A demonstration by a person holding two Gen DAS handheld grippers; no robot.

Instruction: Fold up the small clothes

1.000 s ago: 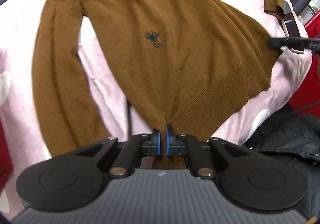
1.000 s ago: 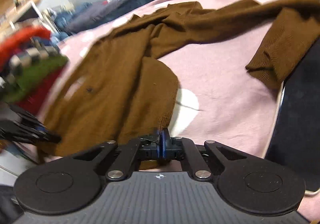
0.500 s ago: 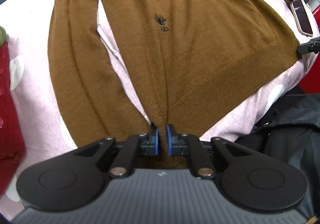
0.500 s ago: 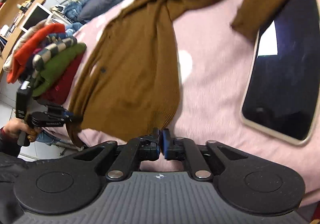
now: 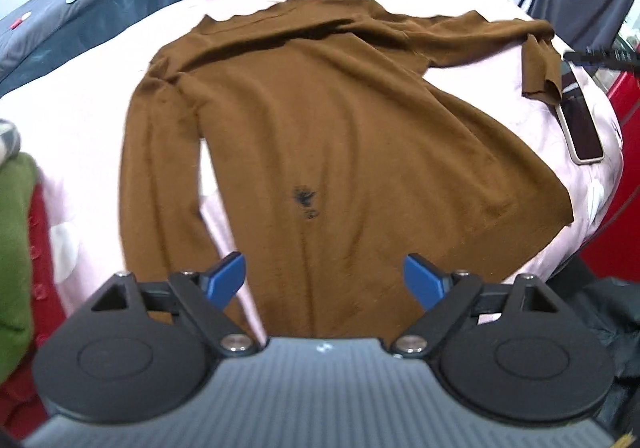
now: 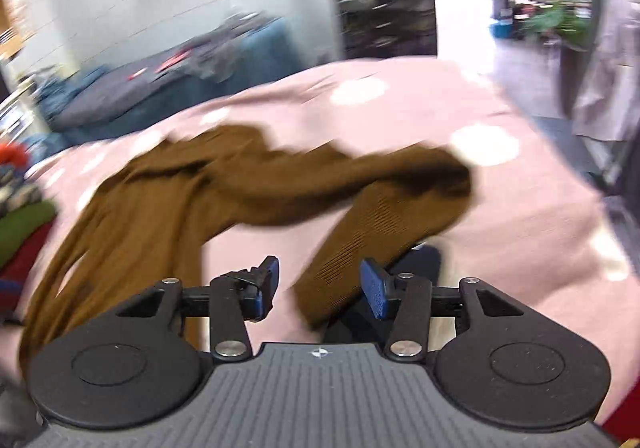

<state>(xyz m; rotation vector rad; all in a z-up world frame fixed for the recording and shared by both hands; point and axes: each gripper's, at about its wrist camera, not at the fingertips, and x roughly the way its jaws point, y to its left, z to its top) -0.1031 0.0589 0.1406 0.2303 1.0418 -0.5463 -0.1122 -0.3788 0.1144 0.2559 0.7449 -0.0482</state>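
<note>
A brown knit sweater (image 5: pixel 340 135) with a small dark emblem lies spread front-up on the pink spotted cover (image 5: pixel 80 107). My left gripper (image 5: pixel 326 278) hovers over its lower body. The blue pads are far apart and the jaws are opening, with nothing pressed between them. In the blurred right wrist view one sleeve (image 6: pixel 360 215) is bent back on itself. Its ribbed cuff lies below and between the fingers of my right gripper (image 6: pixel 320 288). Those jaws are opening too, and the pads (image 6: pixel 374 288) do not touch the cloth.
A phone (image 5: pixel 582 127) lies face-up at the cover's right edge, partly under the sleeve cuff. Folded green and red clothes (image 5: pixel 16 248) are stacked at the left. Dark fabric (image 5: pixel 600 328) and a red surface (image 5: pixel 616 240) sit off the near right edge.
Both grippers were shut on the sweater's hem and have let go, opening wide. Both have risen. The right view has swung from the hem to the bent sleeve.
</note>
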